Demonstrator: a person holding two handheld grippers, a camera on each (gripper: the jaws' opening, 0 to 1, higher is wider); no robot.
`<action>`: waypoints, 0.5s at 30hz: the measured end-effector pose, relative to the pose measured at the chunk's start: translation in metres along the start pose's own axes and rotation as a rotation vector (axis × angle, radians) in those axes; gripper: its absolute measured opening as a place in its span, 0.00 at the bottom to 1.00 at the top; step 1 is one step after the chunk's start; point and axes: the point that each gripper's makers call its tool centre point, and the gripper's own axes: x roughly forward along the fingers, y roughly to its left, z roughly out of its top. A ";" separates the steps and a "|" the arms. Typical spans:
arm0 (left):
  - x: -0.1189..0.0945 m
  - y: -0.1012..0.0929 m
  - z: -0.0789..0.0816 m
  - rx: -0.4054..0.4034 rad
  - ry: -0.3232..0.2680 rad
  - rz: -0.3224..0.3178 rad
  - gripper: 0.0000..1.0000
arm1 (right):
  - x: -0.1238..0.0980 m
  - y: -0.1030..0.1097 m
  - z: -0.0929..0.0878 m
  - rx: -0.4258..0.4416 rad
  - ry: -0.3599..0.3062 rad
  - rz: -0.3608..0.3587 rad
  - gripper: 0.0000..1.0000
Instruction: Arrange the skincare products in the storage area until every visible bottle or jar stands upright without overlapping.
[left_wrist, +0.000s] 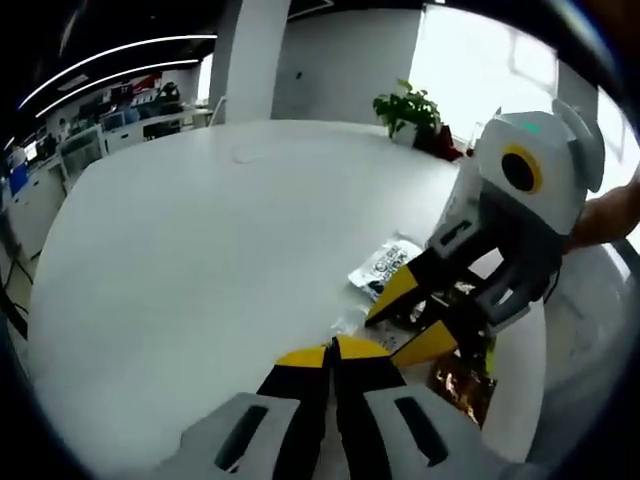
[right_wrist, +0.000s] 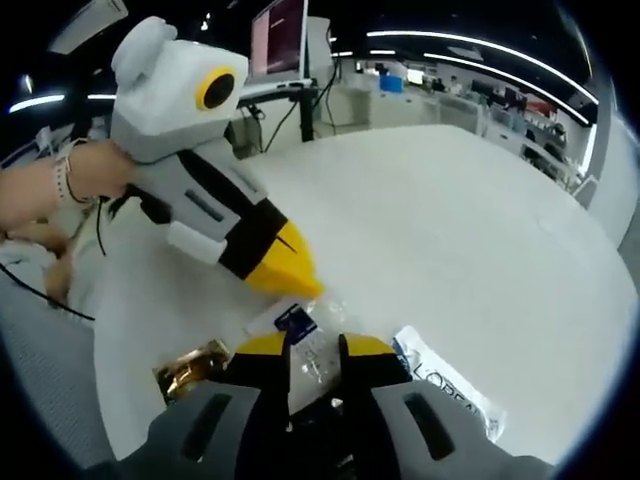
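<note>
at the bottom centre of the left gripper view the left gripper has its jaws pressed together, holding nothing. the right gripper stands narrowly parted over a clear sachet on the white table, a l'oreal packet lower right.

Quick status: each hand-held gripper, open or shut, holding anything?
Left hand-held gripper: shut, holding nothing.
Right hand-held gripper: open around a clear sachet; grip cannot be told.

My left gripper is closed, jaws touching; my right gripper, at its 2 o'clock, is parted.
</note>
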 end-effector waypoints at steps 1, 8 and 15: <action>0.000 0.000 -0.001 0.002 0.004 0.002 0.00 | 0.000 -0.001 0.000 0.013 -0.001 -0.001 0.20; -0.001 0.003 -0.001 0.008 0.007 0.002 0.01 | 0.002 -0.001 -0.001 0.030 -0.004 -0.010 0.20; -0.003 0.011 -0.005 0.022 0.015 0.017 0.10 | 0.003 -0.001 -0.001 0.014 0.002 -0.014 0.20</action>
